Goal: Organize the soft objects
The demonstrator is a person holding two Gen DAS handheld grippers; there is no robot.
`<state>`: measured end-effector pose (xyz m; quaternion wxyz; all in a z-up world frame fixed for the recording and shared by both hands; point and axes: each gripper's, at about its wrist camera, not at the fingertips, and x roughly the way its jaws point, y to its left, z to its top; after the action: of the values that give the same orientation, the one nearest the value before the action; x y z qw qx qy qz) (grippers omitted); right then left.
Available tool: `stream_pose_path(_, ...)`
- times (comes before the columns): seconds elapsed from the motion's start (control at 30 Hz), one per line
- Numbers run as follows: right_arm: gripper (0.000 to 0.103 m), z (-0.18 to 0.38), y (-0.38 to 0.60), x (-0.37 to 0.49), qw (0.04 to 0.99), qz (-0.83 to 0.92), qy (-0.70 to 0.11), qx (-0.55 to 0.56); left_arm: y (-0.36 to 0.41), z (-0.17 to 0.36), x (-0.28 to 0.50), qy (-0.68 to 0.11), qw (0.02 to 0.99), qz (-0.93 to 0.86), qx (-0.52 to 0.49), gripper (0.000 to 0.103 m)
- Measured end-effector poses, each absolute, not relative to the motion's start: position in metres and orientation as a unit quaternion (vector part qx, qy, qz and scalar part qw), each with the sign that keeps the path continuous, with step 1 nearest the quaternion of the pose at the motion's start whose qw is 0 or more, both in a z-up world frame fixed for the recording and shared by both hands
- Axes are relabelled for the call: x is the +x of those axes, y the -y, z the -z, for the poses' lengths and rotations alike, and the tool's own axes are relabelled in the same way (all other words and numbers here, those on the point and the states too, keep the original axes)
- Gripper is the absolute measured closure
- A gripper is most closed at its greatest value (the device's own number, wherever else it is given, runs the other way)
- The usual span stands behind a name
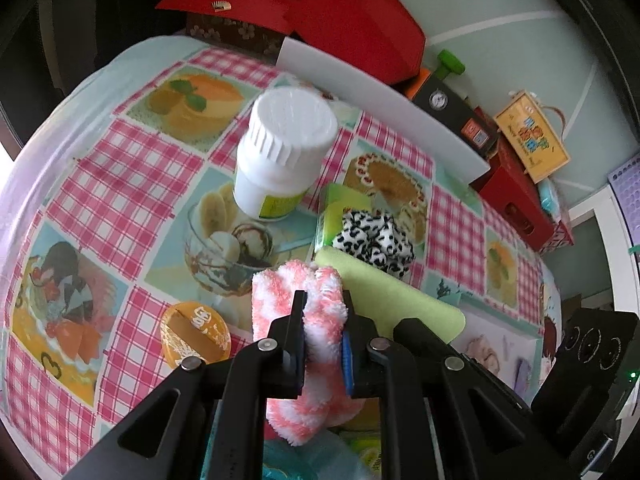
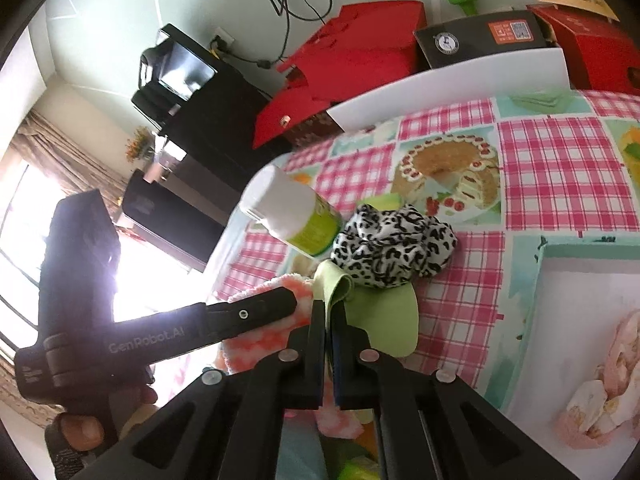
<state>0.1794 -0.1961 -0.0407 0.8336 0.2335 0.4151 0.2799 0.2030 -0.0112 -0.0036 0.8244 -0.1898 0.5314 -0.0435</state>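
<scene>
The left hand-held gripper (image 1: 322, 300) is clamping the pink-and-white fluffy cloth (image 1: 304, 320) above the bench (image 1: 120, 184), while the right hand-held gripper (image 2: 330, 308) just beside it is pinching the green cloth's (image 2: 384, 316) near edge, the leopard-print scrunchie (image 2: 392, 244) lying beyond.

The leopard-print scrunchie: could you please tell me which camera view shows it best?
The right wrist view: the leopard-print scrunchie lies large, near centre and unobstructed. The left wrist view shows it smaller and farther off, though still whole.
</scene>
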Motion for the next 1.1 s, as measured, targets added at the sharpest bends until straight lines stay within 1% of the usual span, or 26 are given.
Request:
stream_pose_path(0.7,0.100,-0.022,0.213,0.156,0.842,-0.332,-0.328,0.270,-0.007,-0.060,0.180,-0.437,0.869,0.057,-0.226,0.089)
stream_pose_path(1.1,0.100,-0.053,0.235,0.134,0.861,-0.324,-0.283,0.270,-0.003,-0.092,0.163,-0.393,0.888,0.079,-0.227,0.089)
